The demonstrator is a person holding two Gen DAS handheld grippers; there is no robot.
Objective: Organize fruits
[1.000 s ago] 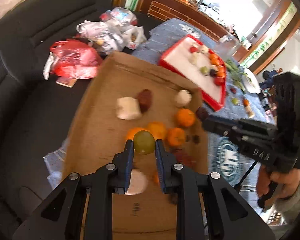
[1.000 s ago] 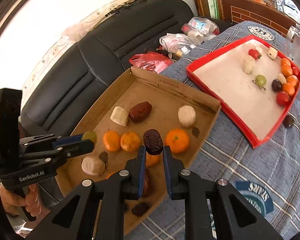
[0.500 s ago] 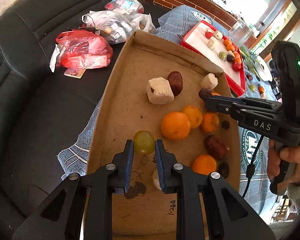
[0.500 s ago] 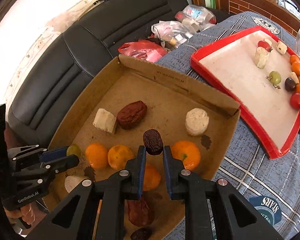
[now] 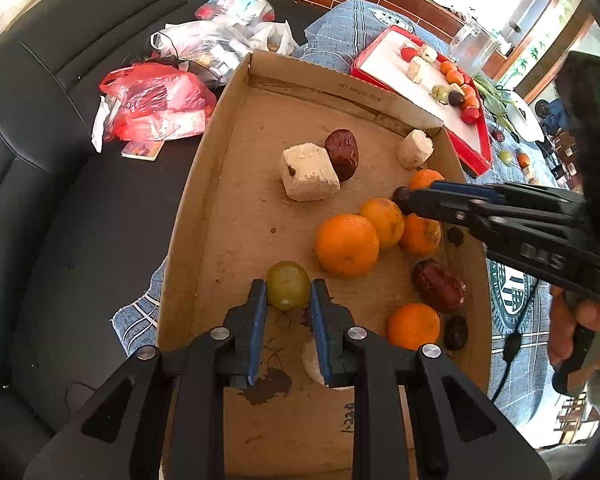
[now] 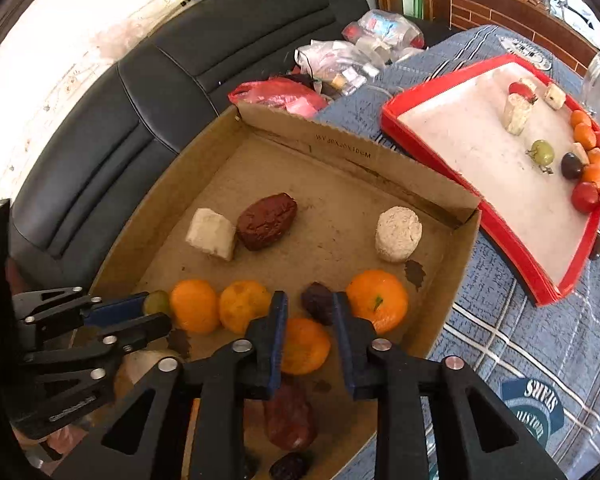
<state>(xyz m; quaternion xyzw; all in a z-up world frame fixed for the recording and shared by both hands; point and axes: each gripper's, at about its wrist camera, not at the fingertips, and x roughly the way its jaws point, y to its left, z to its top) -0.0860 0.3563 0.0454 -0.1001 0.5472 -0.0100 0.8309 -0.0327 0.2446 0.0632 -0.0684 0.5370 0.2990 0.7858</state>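
My left gripper (image 5: 288,292) is shut on a green grape (image 5: 288,285) low over the cardboard box (image 5: 228,184). It also shows in the right wrist view (image 6: 156,308). My right gripper (image 6: 308,312) has opened; a dark date (image 6: 318,303) sits between its fingers, against the right one, above the box floor. Several oranges (image 6: 376,300), red dates (image 6: 266,222) and white chunks (image 6: 398,234) lie in the box (image 6: 440,292).
A red tray (image 6: 420,136) with several fruits lies right of the box on the blue cloth (image 6: 500,340). Plastic bags (image 5: 156,100) sit on the black sofa (image 5: 40,140) behind. A glass jar (image 5: 470,46) stands beyond the tray.
Both grippers have dropped lower into the box. My right gripper's fingers have spread apart around the dark date. My left gripper still holds the grape.
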